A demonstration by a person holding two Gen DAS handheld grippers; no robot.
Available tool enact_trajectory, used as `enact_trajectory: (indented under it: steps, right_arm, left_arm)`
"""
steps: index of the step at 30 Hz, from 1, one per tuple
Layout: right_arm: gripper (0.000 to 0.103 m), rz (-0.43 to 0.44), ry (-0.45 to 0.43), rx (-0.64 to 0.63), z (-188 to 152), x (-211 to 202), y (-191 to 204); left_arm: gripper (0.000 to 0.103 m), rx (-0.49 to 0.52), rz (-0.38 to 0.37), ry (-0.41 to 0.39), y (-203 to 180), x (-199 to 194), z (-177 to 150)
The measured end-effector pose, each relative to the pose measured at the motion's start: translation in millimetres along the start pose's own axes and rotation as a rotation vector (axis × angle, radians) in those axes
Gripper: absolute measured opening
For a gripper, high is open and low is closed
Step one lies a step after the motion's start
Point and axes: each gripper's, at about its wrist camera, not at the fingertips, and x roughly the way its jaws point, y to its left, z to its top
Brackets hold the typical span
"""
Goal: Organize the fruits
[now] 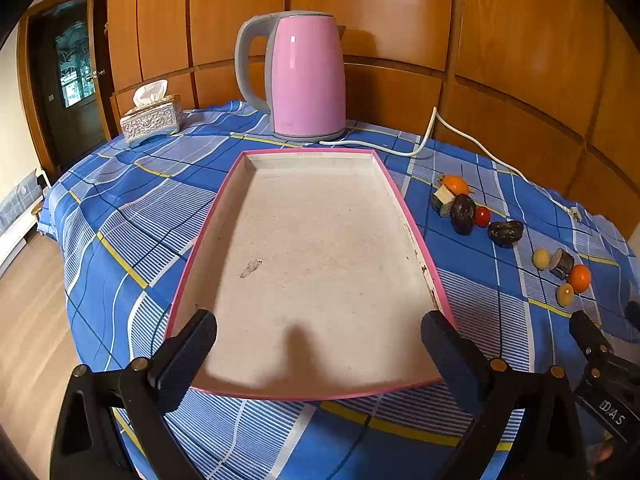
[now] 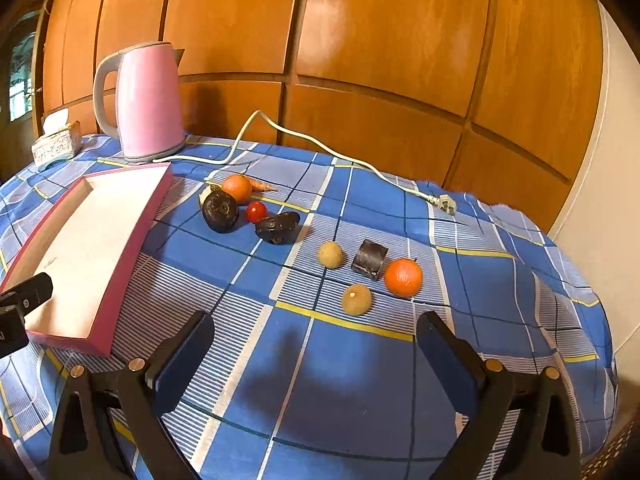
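My left gripper (image 1: 318,344) hangs spread over the near end of the pink-rimmed tray (image 1: 400,196), which holds nothing. My right gripper (image 2: 314,340) is spread too, above bare blue checked cloth (image 2: 360,380) with open room ahead. The fruits lie right of the tray on the worktop: an orange (image 2: 403,277), two pale round ones (image 2: 356,299), a tomato (image 2: 256,211), dark pieces (image 2: 220,206). Far off stand a pink kettle (image 1: 306,76) and wooden panels (image 2: 380,40).
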Motion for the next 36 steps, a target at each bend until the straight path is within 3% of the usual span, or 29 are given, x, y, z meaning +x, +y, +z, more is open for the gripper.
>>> enact_trajectory:
  steps: [31, 34, 36]
  right_arm:
    - [0.103, 0.008, 0.007, 0.040, -0.9, 0.8, -9.0]
    - [0.103, 0.006, 0.021, 0.063, -2.6, 5.0, -16.6]
    - [0.103, -0.001, 0.033, 0.086, -3.5, 9.4, -24.3]
  left_arm:
    - [0.103, 0.024, -0.023, 0.028, -5.9, 3.8, -2.5]
    - [0.103, 0.026, -0.062, 0.030, -6.4, 3.7, -1.6]
    - [0.103, 0.020, -0.128, 0.041, -6.8, 4.2, -0.9]
